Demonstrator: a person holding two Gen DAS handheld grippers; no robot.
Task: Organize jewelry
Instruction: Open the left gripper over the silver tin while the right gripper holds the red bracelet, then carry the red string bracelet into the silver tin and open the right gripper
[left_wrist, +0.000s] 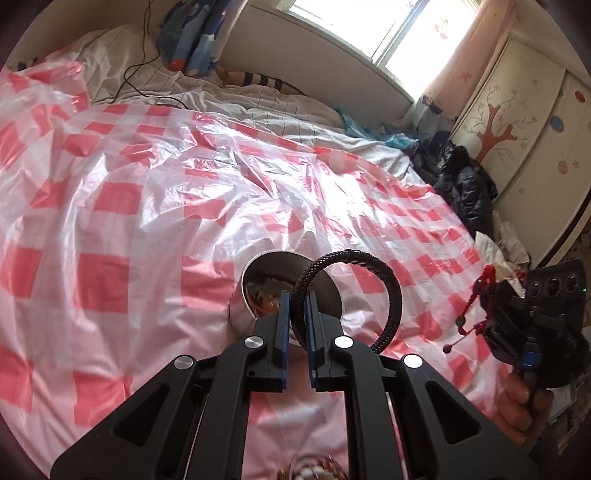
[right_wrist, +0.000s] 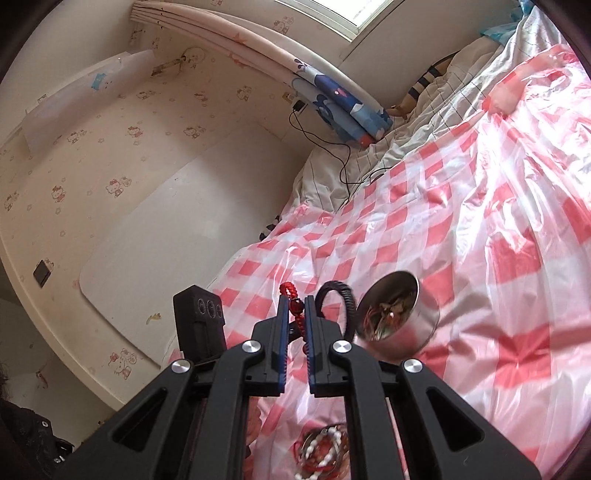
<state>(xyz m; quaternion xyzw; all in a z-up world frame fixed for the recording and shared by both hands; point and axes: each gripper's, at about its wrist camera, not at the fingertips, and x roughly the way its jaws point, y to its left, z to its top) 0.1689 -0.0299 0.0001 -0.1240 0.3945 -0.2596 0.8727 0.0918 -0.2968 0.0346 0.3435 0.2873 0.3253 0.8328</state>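
Observation:
My left gripper is shut on a black braided bracelet and holds it above a round metal tin with jewelry inside. The bracelet and tin also show in the right wrist view. My right gripper is shut on a red beaded cord bracelet, raised above the bed; it appears at the right of the left wrist view with the red cord hanging. A pile of beaded jewelry with white and red beads lies below, near me.
A red-and-white checked plastic sheet covers the bed. White bedding and a black cable lie at the far end. Dark clothes are heaped by a painted wardrobe. A cream wall panel borders the bed's left.

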